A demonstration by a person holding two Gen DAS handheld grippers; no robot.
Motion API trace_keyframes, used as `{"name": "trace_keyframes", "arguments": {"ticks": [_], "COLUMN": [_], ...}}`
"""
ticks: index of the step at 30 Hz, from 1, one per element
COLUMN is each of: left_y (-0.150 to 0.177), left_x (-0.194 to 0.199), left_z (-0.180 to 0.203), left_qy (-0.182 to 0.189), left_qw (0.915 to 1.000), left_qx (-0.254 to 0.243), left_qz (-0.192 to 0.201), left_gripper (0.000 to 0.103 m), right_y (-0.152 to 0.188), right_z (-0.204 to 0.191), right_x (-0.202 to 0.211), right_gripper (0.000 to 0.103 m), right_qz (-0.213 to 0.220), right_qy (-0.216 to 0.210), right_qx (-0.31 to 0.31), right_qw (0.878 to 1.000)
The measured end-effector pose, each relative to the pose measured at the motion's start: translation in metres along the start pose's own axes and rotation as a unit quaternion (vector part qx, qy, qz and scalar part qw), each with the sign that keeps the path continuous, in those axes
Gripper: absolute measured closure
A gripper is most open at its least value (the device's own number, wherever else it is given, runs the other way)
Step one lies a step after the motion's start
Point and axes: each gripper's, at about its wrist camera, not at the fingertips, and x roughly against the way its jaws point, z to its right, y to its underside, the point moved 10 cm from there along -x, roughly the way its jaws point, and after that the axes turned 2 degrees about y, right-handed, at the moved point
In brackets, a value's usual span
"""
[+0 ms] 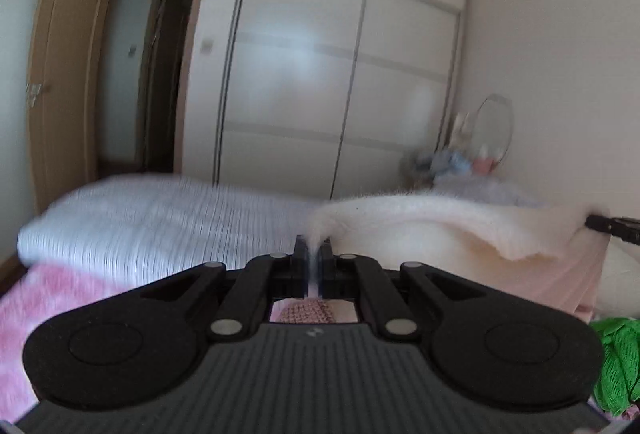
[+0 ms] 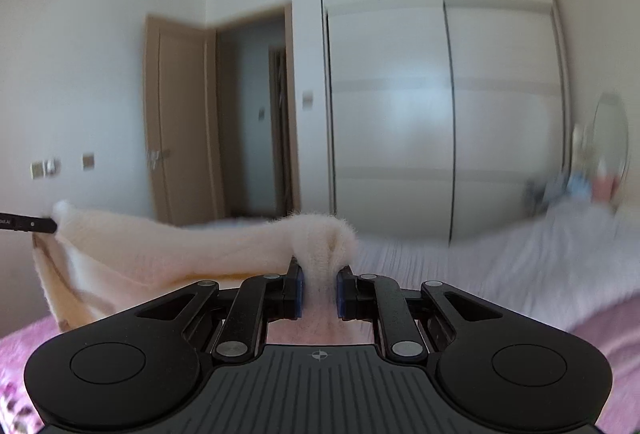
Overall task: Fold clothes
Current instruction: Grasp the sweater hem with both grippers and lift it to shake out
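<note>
A cream fluffy garment hangs stretched in the air between both grippers, above the bed. My left gripper is shut on a thin corner of it, and the cloth runs off to the right. There the tip of the other gripper shows at the frame edge. In the right wrist view my right gripper is shut on a thick bunched fold of the same garment, which sags leftwards to the left gripper's tip. A pink knitted piece lies below the left jaws.
A white ribbed cover lies on the bed over a pink sheet. A green garment sits at the lower right. White wardrobe, brown open door, and a round mirror with clutter stand behind.
</note>
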Motion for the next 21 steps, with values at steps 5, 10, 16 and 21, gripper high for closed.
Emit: {"name": "trace_keyframes", "arguments": {"ticks": [5, 10, 16, 21], "left_y": [-0.026, -0.027, -0.026, -0.039], "left_x": [0.036, 0.066, 0.109, 0.109], "left_z": [0.004, 0.000, -0.003, -0.009], "left_qy": [0.030, 0.052, 0.069, 0.075], "left_qw": [0.9986, 0.9974, 0.9963, 0.9960], "left_qx": [-0.024, -0.016, -0.010, -0.017], "left_qz": [0.035, 0.047, 0.051, 0.044], "left_gripper": [0.101, 0.101, 0.101, 0.101], "right_y": [-0.052, -0.066, -0.061, -0.072], "right_z": [-0.028, -0.063, -0.096, -0.103], "right_x": [0.039, 0.075, 0.119, 0.136], "right_gripper": [0.089, 0.089, 0.089, 0.089], "right_qz": [0.062, 0.085, 0.072, 0.068], "right_qy": [0.031, 0.047, 0.055, 0.048], "right_qx": [0.028, 0.045, 0.046, 0.042], "right_qw": [0.997, 0.994, 0.995, 0.996]}}
